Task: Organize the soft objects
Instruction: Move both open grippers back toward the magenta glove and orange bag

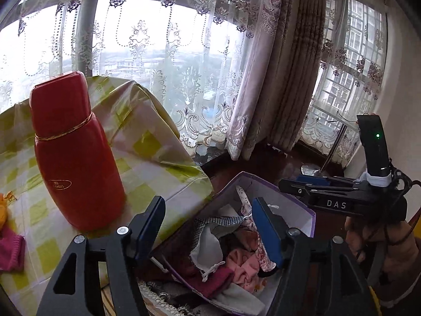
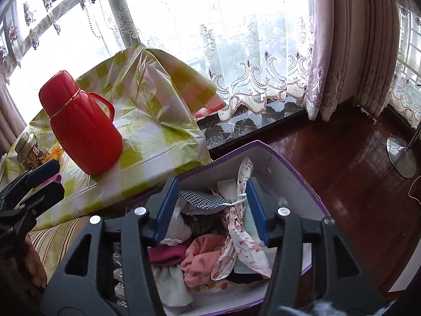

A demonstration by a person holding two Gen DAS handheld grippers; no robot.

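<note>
Left wrist view: we see our left gripper (image 1: 208, 226) gaping wide over the purple-edged box (image 1: 302, 205), nothing between the pads.
Box contents: the floral cloth strip (image 1: 243, 197) lies in the box among other limp fabrics.
Right wrist view: our right gripper (image 2: 210, 210) stands apart too, empty, above the strip.
Handling: light, floppy, non-fragile, we judge; pinch a bunched fold.
Long axis: front edge towards the far corner.

Glossy red plastic flask (image 2: 81, 123) on a shiny, crinkled plastic tablecloth (image 2: 158, 142). Soft cloth pieces (image 2: 202, 258) fill the matt cardboard box (image 2: 297, 184); polished wood floor (image 2: 350, 163) gleams
</note>
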